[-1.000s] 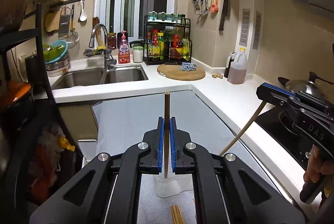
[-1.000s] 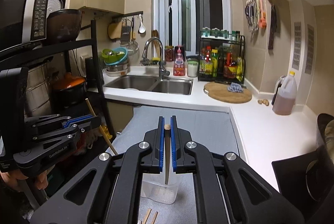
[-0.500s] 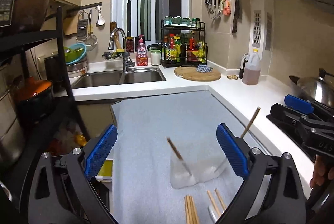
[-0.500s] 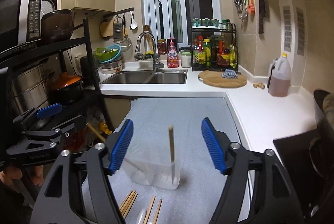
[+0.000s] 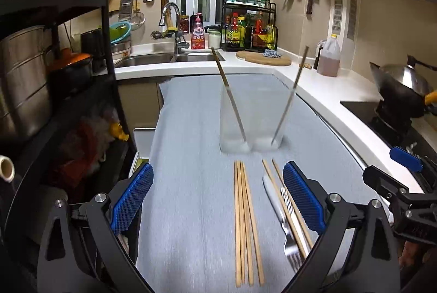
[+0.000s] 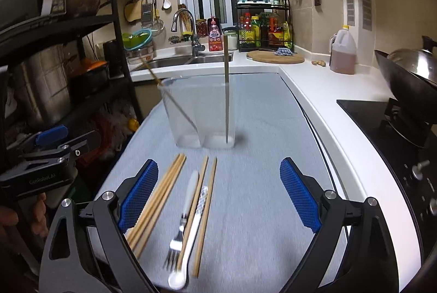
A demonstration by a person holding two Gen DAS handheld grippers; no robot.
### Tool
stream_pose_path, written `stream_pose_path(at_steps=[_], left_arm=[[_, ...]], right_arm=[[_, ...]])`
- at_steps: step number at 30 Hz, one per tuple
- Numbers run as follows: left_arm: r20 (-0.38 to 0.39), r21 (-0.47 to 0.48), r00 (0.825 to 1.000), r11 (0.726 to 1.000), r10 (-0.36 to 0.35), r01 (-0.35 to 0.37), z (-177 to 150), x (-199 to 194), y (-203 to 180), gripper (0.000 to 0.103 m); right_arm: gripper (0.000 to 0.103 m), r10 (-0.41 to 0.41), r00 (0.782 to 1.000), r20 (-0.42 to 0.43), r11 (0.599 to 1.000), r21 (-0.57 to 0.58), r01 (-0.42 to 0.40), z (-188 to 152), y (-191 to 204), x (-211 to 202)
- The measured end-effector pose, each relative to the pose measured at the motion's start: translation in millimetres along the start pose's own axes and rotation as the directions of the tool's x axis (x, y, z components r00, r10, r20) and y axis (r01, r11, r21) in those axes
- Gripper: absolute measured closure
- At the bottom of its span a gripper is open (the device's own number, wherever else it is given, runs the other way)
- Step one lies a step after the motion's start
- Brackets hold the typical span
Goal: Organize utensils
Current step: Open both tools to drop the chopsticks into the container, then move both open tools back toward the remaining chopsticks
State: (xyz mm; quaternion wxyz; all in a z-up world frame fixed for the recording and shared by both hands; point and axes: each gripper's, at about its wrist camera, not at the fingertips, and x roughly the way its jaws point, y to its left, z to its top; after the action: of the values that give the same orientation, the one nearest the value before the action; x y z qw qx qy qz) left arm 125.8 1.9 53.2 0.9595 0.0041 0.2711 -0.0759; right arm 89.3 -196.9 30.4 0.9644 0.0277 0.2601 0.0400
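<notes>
Both chopsticks you held now stand in the clear plastic container (image 5: pixel 250 118), centre frame; left gripper (image 5: pixel 218 200) open, right gripper (image 6: pixel 218 197) opening, both empty. Loose wooden chopsticks (image 5: pixel 244 224), fork (image 6: pixel 176 241) and spoon (image 6: pixel 185 246) remain below.

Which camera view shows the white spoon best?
The right wrist view: the white spoon lies whole there, bowl nearest the camera, beside the fork. The left wrist view shows only its handle; the gripper finger hides the rest.
</notes>
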Motion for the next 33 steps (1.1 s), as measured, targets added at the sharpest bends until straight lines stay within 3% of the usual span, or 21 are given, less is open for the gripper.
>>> stream_pose_path(at_steps=[13, 24, 33], left_arm=[[-0.024, -0.023, 0.999, 0.999, 0.031, -0.032, -61.2, -41.5, -8.3, 0.010], [-0.005, -0.024, 1.000, 0.999, 0.031, -0.031, -76.8, -59.7, -13.9, 0.010], [-0.019, -0.042, 0.999, 0.999, 0.031, -0.032, -83.2, -52.8, -8.0, 0.010]], right_arm=[[0.013, 0.013, 1.000, 0.012, 0.999, -0.038, -0.013, -56.5, 17.0, -49.6], [0.013, 0.024, 1.000, 0.010, 0.998, -0.056, -0.023, -67.1, 23.3, -64.7], [0.014, 0.020, 1.000, -0.001, 0.998, -0.061, -0.021, -72.1, 25.2, -63.0]])
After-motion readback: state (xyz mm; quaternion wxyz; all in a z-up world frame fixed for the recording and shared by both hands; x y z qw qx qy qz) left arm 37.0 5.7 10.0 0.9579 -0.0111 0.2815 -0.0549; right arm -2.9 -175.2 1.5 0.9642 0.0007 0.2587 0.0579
